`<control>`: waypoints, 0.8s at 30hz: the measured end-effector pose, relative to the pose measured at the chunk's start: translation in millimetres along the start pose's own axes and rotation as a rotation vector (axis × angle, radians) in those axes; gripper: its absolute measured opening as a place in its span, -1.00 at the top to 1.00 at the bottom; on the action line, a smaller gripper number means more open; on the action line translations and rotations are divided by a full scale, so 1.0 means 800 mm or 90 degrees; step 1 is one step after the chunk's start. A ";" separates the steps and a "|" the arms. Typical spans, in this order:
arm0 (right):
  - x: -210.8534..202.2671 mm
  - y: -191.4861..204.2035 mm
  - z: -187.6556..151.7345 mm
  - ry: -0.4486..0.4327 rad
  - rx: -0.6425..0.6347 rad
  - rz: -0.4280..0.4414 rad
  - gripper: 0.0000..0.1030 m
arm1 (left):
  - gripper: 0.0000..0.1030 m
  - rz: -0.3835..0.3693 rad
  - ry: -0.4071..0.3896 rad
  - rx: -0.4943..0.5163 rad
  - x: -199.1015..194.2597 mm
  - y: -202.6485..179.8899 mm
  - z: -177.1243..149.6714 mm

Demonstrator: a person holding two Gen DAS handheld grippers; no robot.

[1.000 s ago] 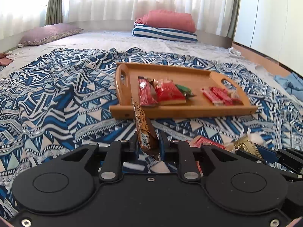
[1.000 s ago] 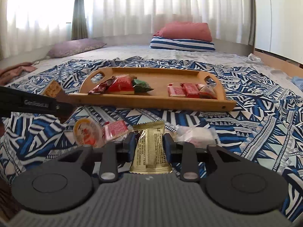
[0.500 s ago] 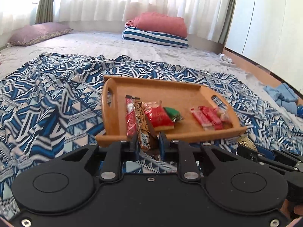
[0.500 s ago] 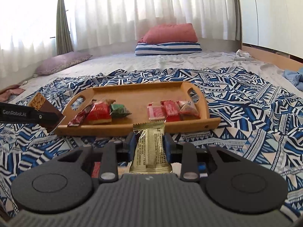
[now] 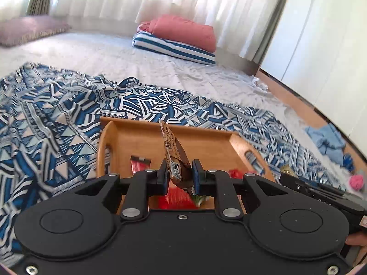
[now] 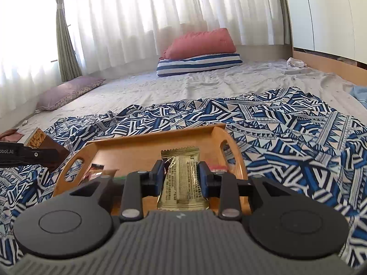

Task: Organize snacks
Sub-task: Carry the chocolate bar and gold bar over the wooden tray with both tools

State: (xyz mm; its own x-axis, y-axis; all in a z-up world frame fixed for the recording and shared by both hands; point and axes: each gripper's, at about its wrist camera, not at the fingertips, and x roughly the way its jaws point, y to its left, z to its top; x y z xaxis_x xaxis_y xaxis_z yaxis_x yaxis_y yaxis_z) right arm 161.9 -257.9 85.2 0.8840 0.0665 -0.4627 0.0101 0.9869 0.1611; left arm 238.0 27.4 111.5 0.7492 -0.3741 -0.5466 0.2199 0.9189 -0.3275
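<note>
- Pinching a brown snack bar [image 5: 175,158], the left gripper [image 5: 178,176] has its fingers pressed against both faces of the wrapper; the bar stands on edge, tilted, with its far end over the wooden tray [image 5: 142,137].
- The right gripper [image 6: 182,176] clamps a gold snack packet [image 6: 182,178] flat between its blue pads [image 6: 203,178]; the packet's serrated top edge projects forward over the tray [image 6: 234,151].
- In the right wrist view, the left gripper [image 6: 49,158] enters from the left edge, just beside the tray's left handle cut-out, with the brown bar [image 6: 37,139] protruding from it.
- In the left wrist view, the right gripper [image 5: 318,190] appears at the right edge, near the tray's right handle; the gold packet's tip [image 5: 285,168] shows ahead of it.
- The tray rests on a blue-and-white patterned blanket [image 5: 45,119] spread over a bed.
- Tray contents: red-wrapped snacks [image 5: 140,165] near the left side, further red wrappers [image 5: 235,173] toward the right, and a green item [image 5: 199,199] partly hidden behind the left gripper body.
- Background: a red pillow [image 6: 201,43] stacked on a striped pillow [image 6: 199,65], a purple pillow [image 6: 68,91] at left, and white curtains [image 6: 160,11].
</note>
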 end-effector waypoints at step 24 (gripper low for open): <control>0.189 -0.050 0.050 0.152 0.034 -0.021 0.28 | 0.64 0.009 0.095 -0.171 0.173 0.089 0.043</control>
State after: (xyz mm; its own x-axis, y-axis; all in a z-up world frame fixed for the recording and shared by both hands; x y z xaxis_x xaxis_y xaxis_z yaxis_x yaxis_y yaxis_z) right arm 314.1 -293.0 43.4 0.7473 0.0728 -0.6605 0.0682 0.9803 0.1852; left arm 378.9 45.7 39.3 0.6469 -0.3945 -0.6525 0.0231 0.8655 -0.5004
